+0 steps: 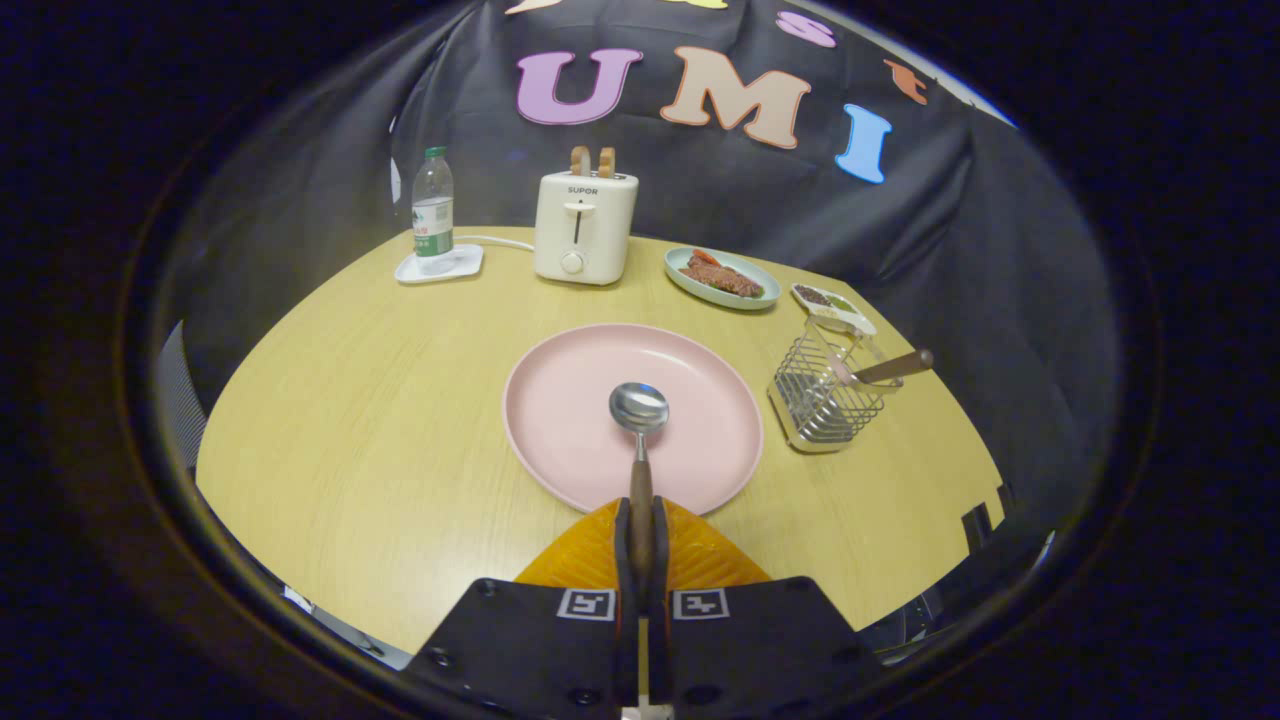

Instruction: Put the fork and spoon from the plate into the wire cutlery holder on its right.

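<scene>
Our tongs [641, 540] are clenched on the wooden handle of the spoon [640, 430], both fingers [622, 545] pressing it from either side with no gap to spare. The spoon runs straight ahead from the tongs, its shiny bowl facing up over the middle of the pink plate [560, 400] (whether it rests on the plate or is lifted a little above it, we cannot tell). The handle is dark brown, the neck and bowl polished metal.

To the right of the plate, just beside its rim, stands the wire cutlery holder [822, 395], and in it we see the fork [890, 368], its brown handle sticking out and leaning to the right.

Beyond the plate on the pale wooden surface [380, 420] sit a cream toaster [584, 226] with two slices in its slots, a clear bottle [432, 208] on a white tray [455, 267] to its left, a green dish of food [722, 278] to its right, and a small white divided dish [832, 305] just behind the holder.
</scene>
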Motion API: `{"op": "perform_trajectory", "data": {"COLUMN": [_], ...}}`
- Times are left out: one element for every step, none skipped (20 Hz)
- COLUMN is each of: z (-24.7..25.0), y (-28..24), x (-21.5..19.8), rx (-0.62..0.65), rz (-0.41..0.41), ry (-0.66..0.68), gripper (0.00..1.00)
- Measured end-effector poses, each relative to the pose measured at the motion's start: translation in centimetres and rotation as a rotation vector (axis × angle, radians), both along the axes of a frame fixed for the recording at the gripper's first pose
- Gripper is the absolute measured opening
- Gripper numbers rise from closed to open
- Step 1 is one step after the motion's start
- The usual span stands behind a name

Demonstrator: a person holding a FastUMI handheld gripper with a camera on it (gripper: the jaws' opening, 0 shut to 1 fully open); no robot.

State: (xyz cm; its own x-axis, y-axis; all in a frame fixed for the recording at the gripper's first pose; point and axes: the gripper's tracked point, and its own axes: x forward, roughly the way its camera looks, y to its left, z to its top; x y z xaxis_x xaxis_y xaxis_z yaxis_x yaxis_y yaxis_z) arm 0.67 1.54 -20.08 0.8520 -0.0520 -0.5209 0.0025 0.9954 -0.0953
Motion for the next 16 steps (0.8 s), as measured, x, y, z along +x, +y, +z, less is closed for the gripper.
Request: {"op": "perform_trajectory", "data": {"z": [0.6, 1.2, 1.8, 2.4, 2.9, 3.6, 4.3, 5.1, 5.7, 6.5, 7.1, 7.9, 8.6, 9.3, 9.9, 10.5], "y": [-0.1, -0.2, -0.3, -0.5, -0.7, -1.0, -1.3, -1.5, -1.8, -2.2, -2.8, -3.3, -3.9, -4.5, -5.0, -5.6], "x": [-0.1, -0.1, 0.0, 0.1, 0.3, 0.4, 0.5, 0.8, 1.1, 1.3, 1.7, 2.1, 2.5, 2.9, 3.3, 3.7], "rx": [0.001, 0.006, 0.014, 0.021, 0.026, 0.032, 0.038, 0.046, 0.052, 0.053, 0.049, 0.044, 0.041, 0.043, 0.049, 0.057], "rz": [-0.005, -0.011, -0.018, -0.030, -0.042, -0.053, -0.065, -0.076, -0.089, -0.104, -0.121, -0.138, -0.158, -0.179, -0.200, -0.223], "ry": [0.002, 0.002, 0.002, 0.005, 0.009, 0.012, 0.013, 0.014, 0.017, 0.020, 0.024, 0.027, 0.030, 0.032, 0.034, 0.037], "gripper": [0.07, 0.07, 0.07, 0.07, 0.07, 0.07, 0.07, 0.07, 0.07, 0.07, 0.07, 0.07, 0.07, 0.07, 0.07, 0.07]}}
